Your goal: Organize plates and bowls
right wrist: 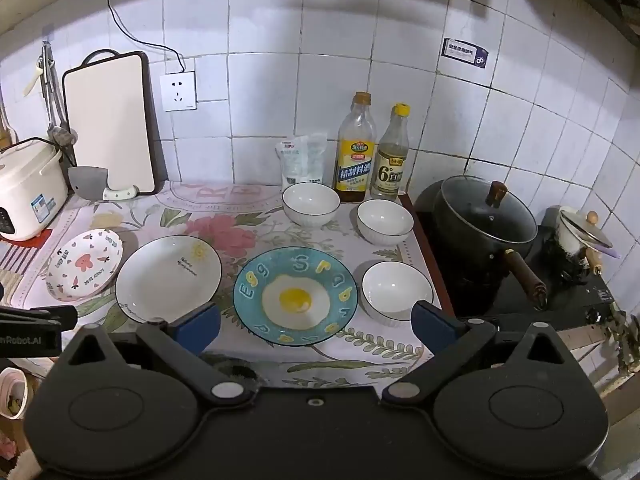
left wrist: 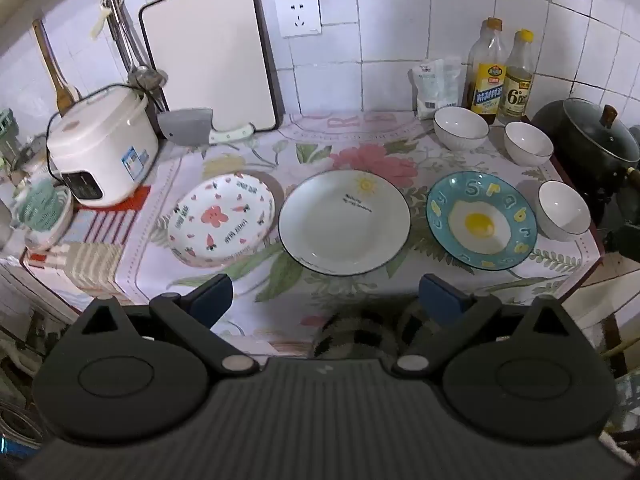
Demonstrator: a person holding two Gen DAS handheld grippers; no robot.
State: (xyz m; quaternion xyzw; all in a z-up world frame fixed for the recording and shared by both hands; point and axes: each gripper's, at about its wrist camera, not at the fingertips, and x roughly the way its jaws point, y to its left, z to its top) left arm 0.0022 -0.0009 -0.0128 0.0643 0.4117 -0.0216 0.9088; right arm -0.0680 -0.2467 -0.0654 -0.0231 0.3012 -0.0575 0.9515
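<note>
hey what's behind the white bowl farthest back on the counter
Behind the white bowl stand a white bag and a yellow-labelled bottle against the tiled wall; the bag's base is hidden.

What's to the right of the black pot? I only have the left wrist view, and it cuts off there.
Observer: A small white pot with a lid sits on the stove, just right of the black pot.
Operator: Which way does the black pot's handle point?
Observer: Its wooden handle sticks out toward the front right, away from the counter.
Operator: And where is the right gripper?
Observer: The right gripper is open and empty, hovering at the counter's front edge with the egg plate straight ahead of it.
</note>
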